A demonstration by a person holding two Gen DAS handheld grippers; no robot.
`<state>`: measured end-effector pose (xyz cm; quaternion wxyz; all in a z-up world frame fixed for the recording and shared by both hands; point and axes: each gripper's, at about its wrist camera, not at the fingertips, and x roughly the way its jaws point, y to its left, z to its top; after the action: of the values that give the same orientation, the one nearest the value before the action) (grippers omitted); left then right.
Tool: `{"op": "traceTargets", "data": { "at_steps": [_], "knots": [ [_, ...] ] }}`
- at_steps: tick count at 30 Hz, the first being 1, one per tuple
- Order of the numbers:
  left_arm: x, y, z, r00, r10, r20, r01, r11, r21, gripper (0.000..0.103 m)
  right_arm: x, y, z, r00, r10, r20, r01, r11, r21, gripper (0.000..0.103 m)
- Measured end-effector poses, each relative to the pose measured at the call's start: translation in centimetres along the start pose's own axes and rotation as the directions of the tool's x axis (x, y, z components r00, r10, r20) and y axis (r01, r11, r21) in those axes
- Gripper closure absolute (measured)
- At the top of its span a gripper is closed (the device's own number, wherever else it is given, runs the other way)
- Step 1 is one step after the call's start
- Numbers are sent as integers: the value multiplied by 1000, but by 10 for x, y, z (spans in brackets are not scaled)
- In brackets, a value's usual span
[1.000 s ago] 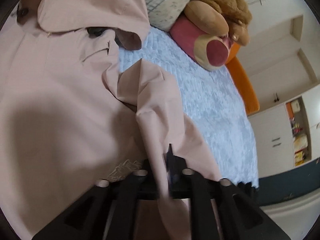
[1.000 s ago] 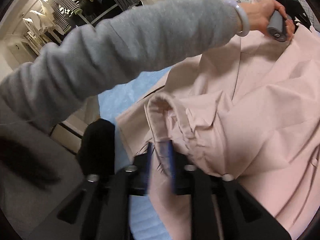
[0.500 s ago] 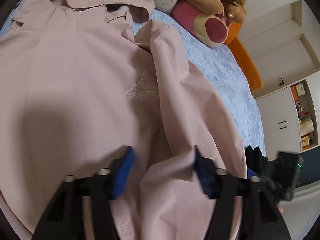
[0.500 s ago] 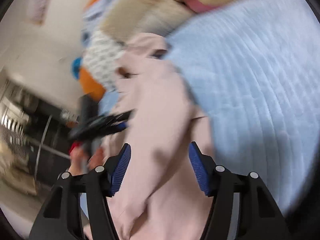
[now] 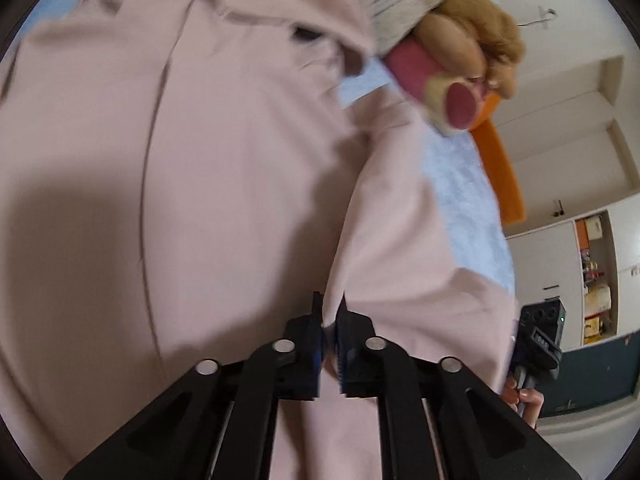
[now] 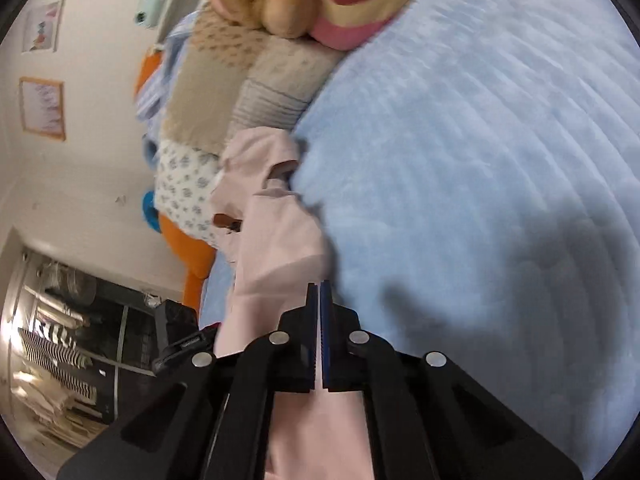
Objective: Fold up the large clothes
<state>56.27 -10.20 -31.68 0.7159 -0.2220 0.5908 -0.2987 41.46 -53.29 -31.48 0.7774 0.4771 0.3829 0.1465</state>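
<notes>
Bedroom scene: light blue bedspread (image 6: 480, 160) with a pink jacket (image 5: 200, 160) spread over it, plush bear (image 5: 460, 52) and pillows (image 6: 272, 80) at the head. Left gripper (image 5: 330, 320) has just been closing, jaws now pinched on a jacket fold. Right gripper (image 6: 319, 300) has just been closing too, jaws clamped on thin pink jacket fabric at the bed edge.

pale pink cloth jacket (image 5: 240, 160): smooth, matt woven fabric
light blue bed cover (image 6: 480, 160): fuzzy, ribbed plush
brown and pink stuffed toy (image 5: 472, 40): soft pile
black gripper arms (image 6: 280, 400): matt plastic, shiny metal pins
</notes>
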Motion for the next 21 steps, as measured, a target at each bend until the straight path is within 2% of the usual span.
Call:
{"op": "traceTargets", "data": {
  "at_steps": [2, 3, 4, 5, 6, 7, 8, 9, 10, 11, 12, 13, 14, 15, 16, 17, 18, 19, 21],
  "knots": [
    [-2, 6, -3, 999, -47, 16, 47, 999, -25, 81, 1, 3, -9, 1000, 4, -26, -4, 999, -33, 98],
    [-6, 5, -4, 999, -38, 18, 38, 999, -18, 67, -2, 10, -15, 999, 6, -32, -8, 998, -65, 96],
    [-15, -1, -8, 999, -24, 21, 24, 1000, 0, 57, -6, 20, -22, 999, 16, -40, -20, 995, -101, 91],
    [-27, -10, -14, 1000, 0, 20, -1, 1000, 18, 34, -14, 33, -30, 999, 10, -49, -18, 988, -157, 64],
    [-42, -19, -25, 1000, 25, 17, -26, 999, 41, 21, -17, 47, -35, 999, -27, -37, 18, 977, -213, 23],
    [-52, -28, -36, 1000, 22, 9, -23, 997, 70, 21, -20, 63, -40, 995, -98, 2, 94, 952, -292, 14],
    [-66, -38, -51, 1000, 20, -12, -18, 993, 118, 21, -20, 74, -44, 986, -163, 27, 162, 919, -359, 17],
    [-78, -50, -68, 999, 39, -31, -33, 983, 179, 21, -15, 87, -51, 964, -259, 59, 257, 854, -453, 19],
    [-95, -66, -97, 994, 96, -44, -79, 956, 284, 21, -12, 94, -56, 948, -306, 81, 304, 805, -510, 21],
    [-107, -81, -125, 987, 155, -43, -127, 914, 386, 21, -2, 100, -65, 926, -364, 97, 349, 731, -586, 23],
    [-116, -92, -147, 980, 195, -36, -157, 872, 463, 21, 4, 99, -69, 916, -391, 94, 362, 700, -615, 27],
    [-127, -106, -182, 969, 245, -19, -190, 795, 576, 21, 14, 98, -74, 901, -425, 91, 378, 664, -644, 30],
    [-136, -116, -211, 961, 277, 4, -211, 723, 657, 21, 19, 96, -76, 897, -434, 87, 380, 655, -653, 31],
    [-144, -124, -237, 959, 284, 24, -212, 657, 724, 21, 23, 93, -76, 897, -433, 83, 376, 654, -657, 35],
    [-150, -135, -267, 960, 278, 43, -202, 577, 792, 21, 25, 90, -76, 897, -433, 90, 381, 652, -655, 37],
    [-152, -142, -287, 959, 279, 52, -196, 519, 832, 21, 30, 89, -73, 897, -432, 98, 386, 654, -650, 38],
    [-150, -149, -303, 957, 285, 52, -187, 470, 863, 22, 32, 86, -71, 904, -418, 90, 372, 665, -647, 41],
    [-147, -155, -322, 954, 297, 38, -166, 418, 893, 23, 40, 84, -69, 902, -423, 81, 372, 670, -643, 41],
    [-144, -158, -344, 955, 298, -2, -120, 388, 914, 25, 51, 85, -68, 904, -423, 66, 360, 668, -651, 42]
  ]
}}
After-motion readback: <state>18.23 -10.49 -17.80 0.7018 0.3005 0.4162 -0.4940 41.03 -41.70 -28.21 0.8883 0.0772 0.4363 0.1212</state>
